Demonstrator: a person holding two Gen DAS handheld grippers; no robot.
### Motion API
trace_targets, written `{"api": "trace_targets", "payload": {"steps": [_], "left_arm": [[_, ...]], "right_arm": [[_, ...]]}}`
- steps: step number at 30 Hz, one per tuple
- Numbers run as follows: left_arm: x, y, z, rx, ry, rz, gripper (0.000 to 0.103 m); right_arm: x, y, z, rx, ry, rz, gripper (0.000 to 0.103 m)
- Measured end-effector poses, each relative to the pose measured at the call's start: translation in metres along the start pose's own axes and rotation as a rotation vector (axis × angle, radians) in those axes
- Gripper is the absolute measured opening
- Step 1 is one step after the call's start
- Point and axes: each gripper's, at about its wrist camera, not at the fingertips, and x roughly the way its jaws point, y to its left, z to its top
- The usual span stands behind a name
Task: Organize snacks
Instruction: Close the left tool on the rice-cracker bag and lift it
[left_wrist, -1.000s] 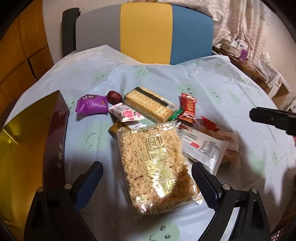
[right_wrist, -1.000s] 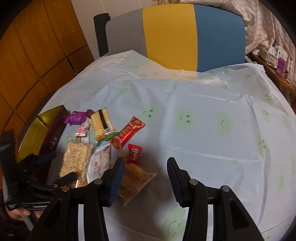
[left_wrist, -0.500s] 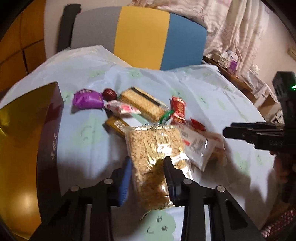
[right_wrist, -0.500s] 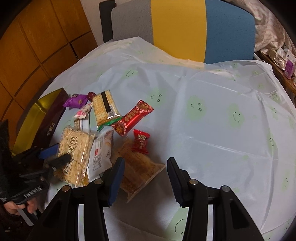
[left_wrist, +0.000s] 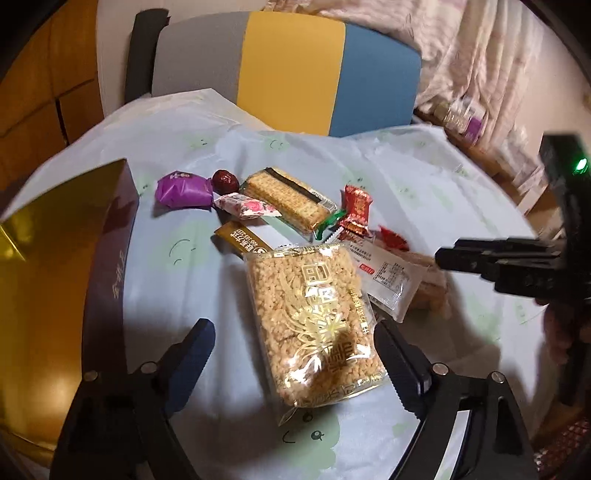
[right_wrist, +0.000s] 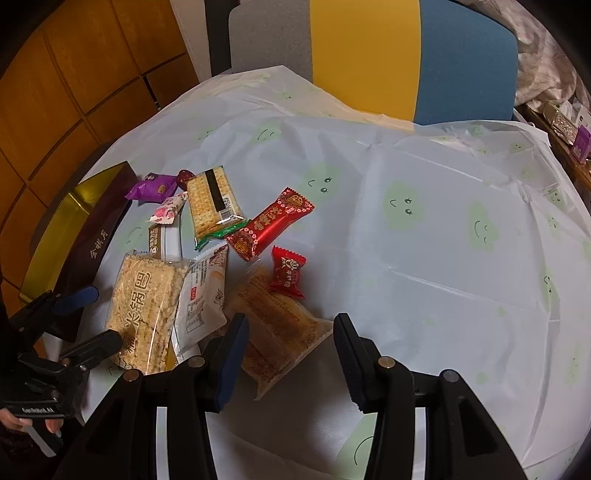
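Note:
A pile of snacks lies on the table. A large puffed-rice cake pack (left_wrist: 314, 317) (right_wrist: 144, 306) lies between the fingers of my open left gripper (left_wrist: 295, 354), which also shows in the right wrist view (right_wrist: 88, 317). Beside it are a white bread pack (left_wrist: 388, 280) (right_wrist: 203, 295), a cracker pack (left_wrist: 288, 195) (right_wrist: 212, 199), a purple candy (left_wrist: 183, 188), a pink candy (left_wrist: 247, 205), a red date (left_wrist: 224, 180), a long red pack (right_wrist: 271, 221) and a small red candy (right_wrist: 288, 271). My open right gripper (right_wrist: 290, 350) hovers over an orange pastry pack (right_wrist: 277, 328). A gold box (left_wrist: 55, 277) (right_wrist: 66, 229) stands open at left.
The table wears a pale blue cloth with green smiley faces (right_wrist: 406, 206). A grey, yellow and blue chair (left_wrist: 291, 70) stands behind it. Wooden cabinets (right_wrist: 74, 74) are at left, and a cluttered shelf (right_wrist: 569, 125) at right.
My left gripper closed around the rice cake pack half a second ago and has opened wide again. The right gripper has moved closer to the pile, over the pastry pack.

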Motion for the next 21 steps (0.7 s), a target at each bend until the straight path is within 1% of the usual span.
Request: {"api": "trace_targets", "payload": {"steps": [1,5,6,7,11,13,16,21], "left_arm": [[0.003,-0.007,0.000,0.028,0.011,0.015,0.089],[0.018,-0.025,-0.004,0.090,0.052,0.041,0.089],[0.021,-0.027,-0.005,0.101,0.052,0.053,0.089],[0.022,-0.027,-0.007,0.107,0.043,0.062,0.081],[0.016,-0.016,-0.012,0.085,0.012,0.007,0.078],[0.011,-0.009,-0.022,0.087,0.004,0.009,0.077],[0.001,0.001,-0.035,0.084,-0.009,-0.007,0.076],[-0.009,0.005,-0.052,0.090,-0.028,-0.024,0.076]], "right_arm": [[0.000,0.000,0.000,0.001,-0.003,0.000,0.049],[-0.004,0.001,0.002,-0.001,-0.017,0.001,0.049],[-0.005,0.000,0.002,0.001,-0.020,-0.001,0.049],[-0.006,0.000,0.003,0.004,-0.023,-0.002,0.049],[-0.007,-0.002,0.004,0.010,-0.031,0.002,0.049],[-0.006,-0.002,0.004,0.008,-0.032,0.005,0.049],[-0.005,-0.002,0.003,0.014,-0.031,0.003,0.049],[-0.002,-0.007,0.005,0.068,-0.034,0.008,0.048]]}}
